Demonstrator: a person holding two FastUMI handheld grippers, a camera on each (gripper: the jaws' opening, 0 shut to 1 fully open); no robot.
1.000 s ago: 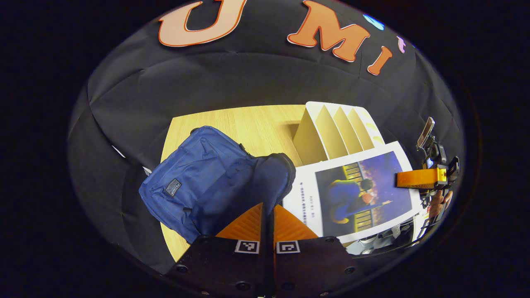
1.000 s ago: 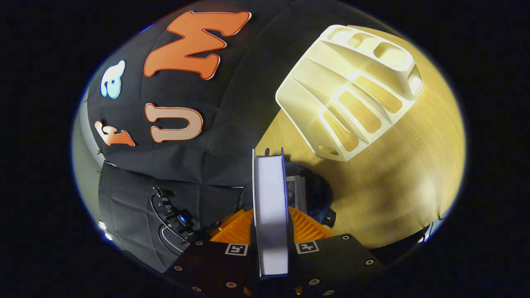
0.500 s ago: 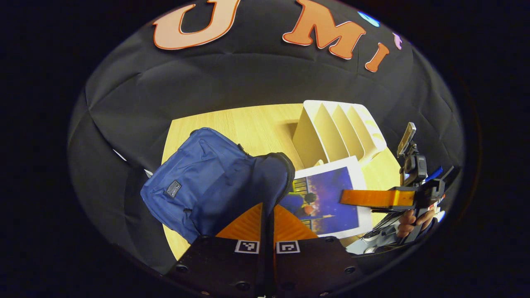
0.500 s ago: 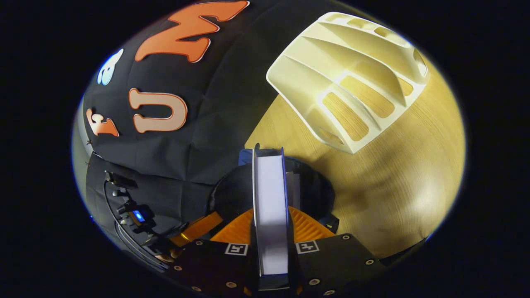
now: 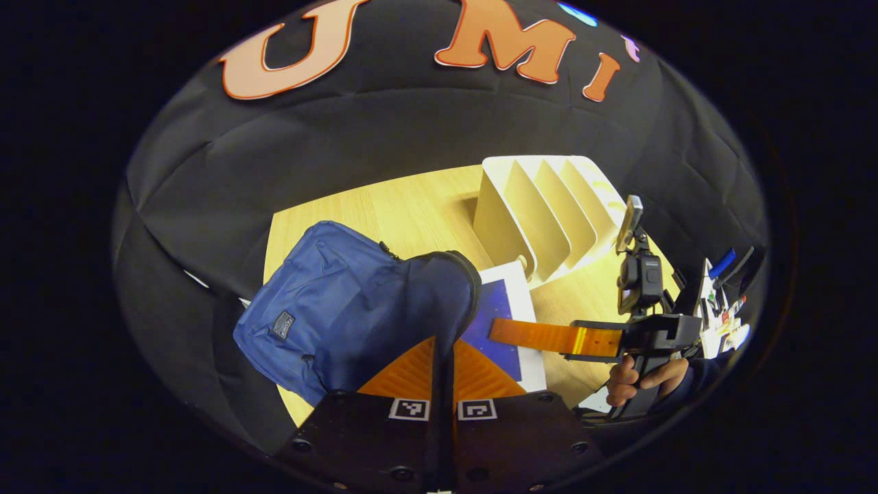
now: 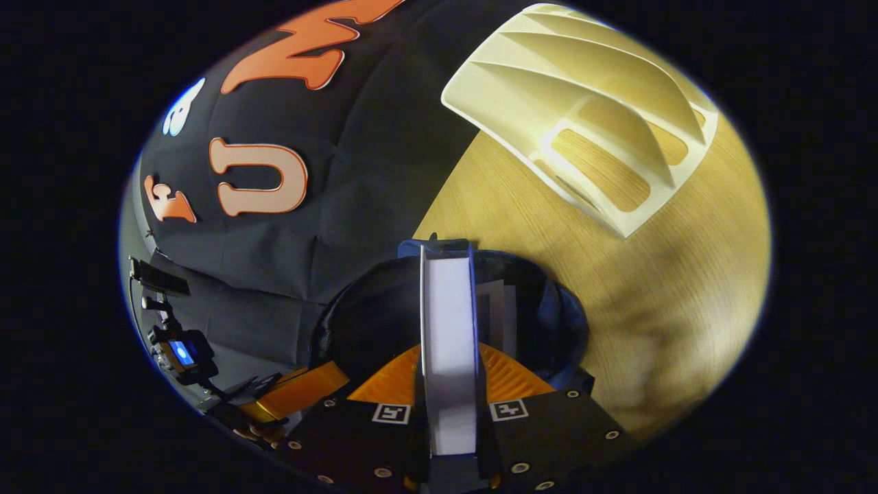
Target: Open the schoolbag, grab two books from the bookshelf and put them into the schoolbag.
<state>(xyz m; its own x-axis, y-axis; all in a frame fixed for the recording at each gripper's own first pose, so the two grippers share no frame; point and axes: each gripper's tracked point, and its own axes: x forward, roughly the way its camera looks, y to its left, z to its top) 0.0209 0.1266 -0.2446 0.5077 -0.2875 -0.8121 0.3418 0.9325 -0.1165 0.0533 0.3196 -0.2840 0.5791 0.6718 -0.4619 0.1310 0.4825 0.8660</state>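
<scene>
I log: pale wooden tabletop point(image 6: 638, 322); black cloth wall point(image 5: 384, 144) beyond. My left gripper point(image 5: 444, 363) pinches the blue fabric schoolbag's point(image 5: 329, 302) rim; my right gripper point(image 6: 449, 374) clamps a blue-covered book point(image 6: 449, 329), entering the bag. Cream plastic bookshelf point(image 6: 583, 116) ahead.

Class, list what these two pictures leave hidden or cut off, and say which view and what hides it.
- Book: left gripper view, front end hidden inside the bag.
- Bag's inside: right gripper view, dark, blocked by the book.
- Bookshelf: right gripper view, cut off by the edge.

Light wooden table point(image 5: 411, 213) under warm light; black cloth wall point(image 5: 357, 137) behind, creased.
</scene>
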